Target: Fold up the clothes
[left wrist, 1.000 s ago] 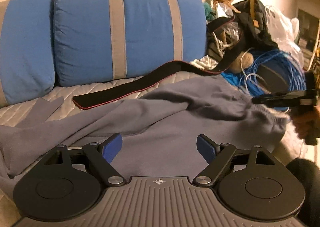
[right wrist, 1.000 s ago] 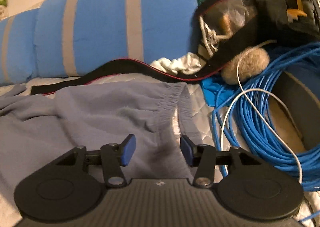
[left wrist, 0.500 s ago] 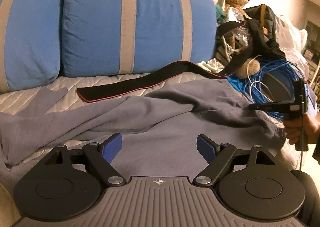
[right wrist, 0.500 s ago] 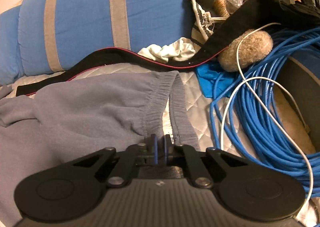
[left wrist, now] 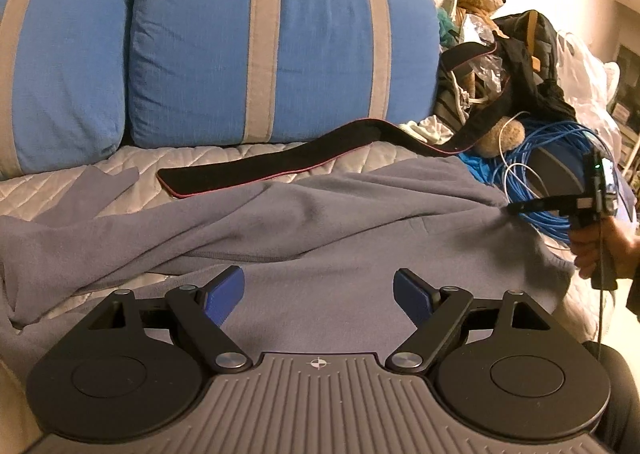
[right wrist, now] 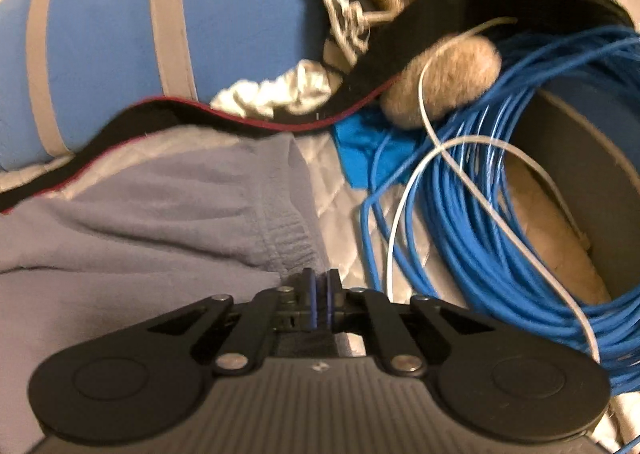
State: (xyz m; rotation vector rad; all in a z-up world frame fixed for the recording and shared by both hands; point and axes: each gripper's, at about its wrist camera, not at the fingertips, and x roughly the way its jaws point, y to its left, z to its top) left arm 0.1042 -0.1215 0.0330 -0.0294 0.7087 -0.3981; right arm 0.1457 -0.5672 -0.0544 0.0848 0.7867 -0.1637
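while one grey garment (left wrist: 320, 222) lies spread, two blue cushions (left wrist: 260, 46) stand behind.

Blue cable (right wrist: 492, 214) and a black strap (left wrist: 280, 170) crowd the garment's (left wrist: 320, 238) right and back edges; its near side lies open.

My right wrist view is smeared with motion blur. The grey garment (right wrist: 160, 222) runs off its left edge, and my right tool (right wrist: 320, 300) hides whatever fabric sits between its fingers. The blue cable coil (right wrist: 500, 214) is cut off at the right edge.
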